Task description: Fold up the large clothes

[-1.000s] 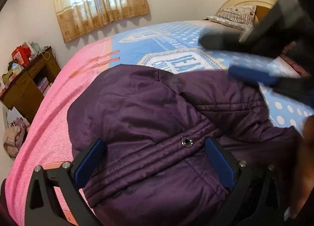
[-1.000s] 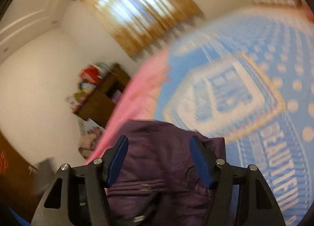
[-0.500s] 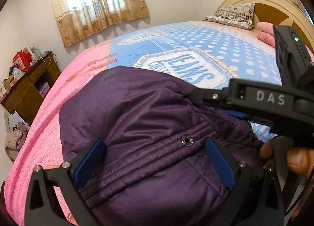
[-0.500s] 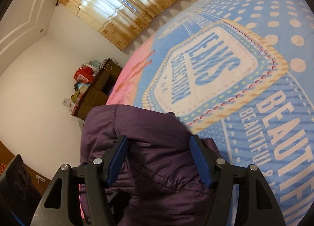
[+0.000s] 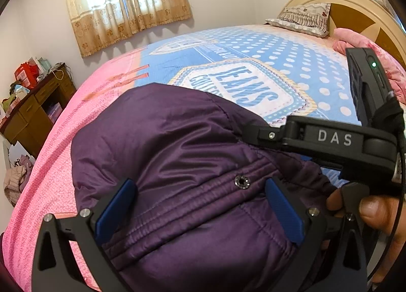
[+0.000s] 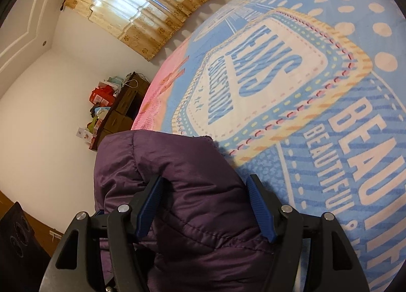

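Both the left tongs (image 5: 200, 210) and right tongs (image 6: 206, 205) gape wide, gripping nothing, over the jacket (image 5: 177, 165); each should bite one layer near its snap (image 5: 241, 181).

Count, both wrist views:

- Purple jacket (image 5: 165, 155): 1, on the bed.
- Metal snap (image 5: 241, 181) on the jacket: 1 visible.
- Grippers: 2, the left gripper (image 5: 200, 210) and the right gripper (image 6: 206, 203); each has 2 blue-padded fingers, 4 in all.
- Bedspread (image 5: 266, 63): 1, blue and pink.
- Pillow (image 5: 302, 18): 1 patterned, at the headboard (image 5: 355, 10), 1.
- Pink blanket (image 5: 365, 48): 1 bundle.
- Curtained windows: 2, a full curtain (image 5: 121, 0) and a partial one at the frame's top right.
- Wooden desk (image 5: 33, 114): 1; items on top too small to count.
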